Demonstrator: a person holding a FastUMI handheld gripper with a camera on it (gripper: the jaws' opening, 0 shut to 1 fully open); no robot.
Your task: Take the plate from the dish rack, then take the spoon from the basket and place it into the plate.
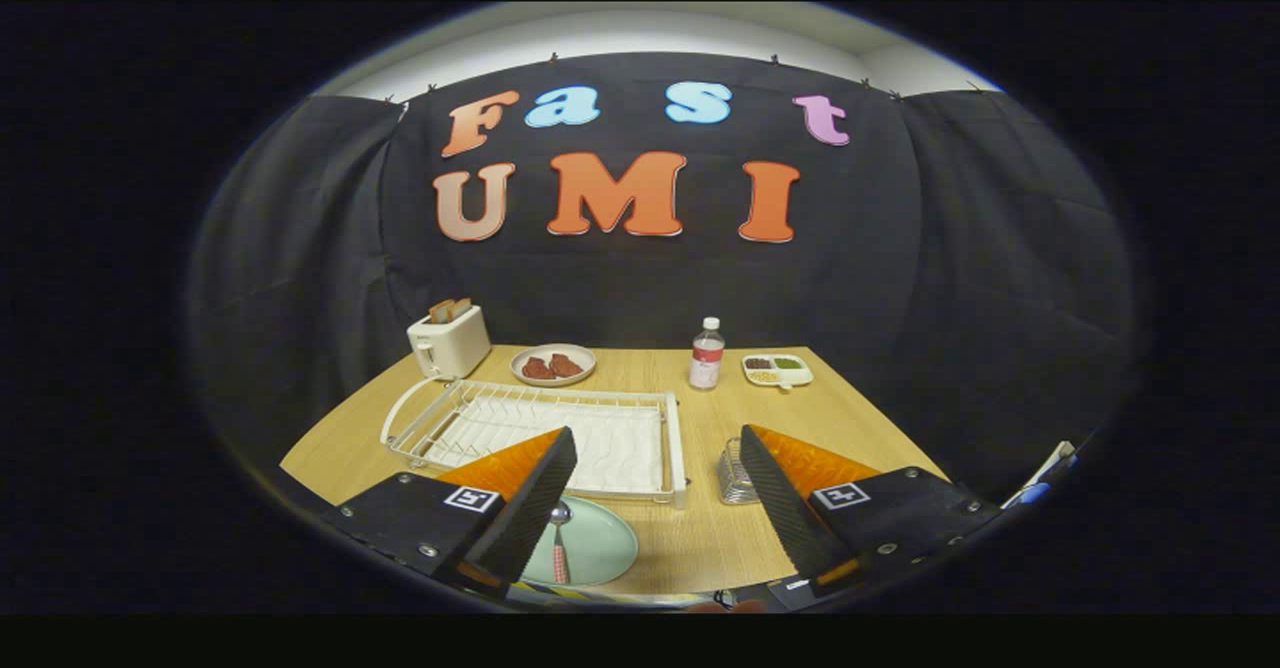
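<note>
A pale green plate (598, 546) lies on the wooden table (860, 418) in front of the white wire dish rack (540, 428), partly hidden behind the left finger. A spoon (559, 540) with a metal bowl and a pink patterned handle rests in the plate. A small wire basket (735, 473) stands just right of the rack, beside the right finger. My gripper (658, 453) is open above the table's near side, with nothing between its fingers; the plate sits below the left finger.
At the table's back stand a white toaster (449, 341) with bread slices, a plate of meat (553, 365), a water bottle (706, 354) and a small divided dish (777, 369) of food. Black cloth walls surround the table.
</note>
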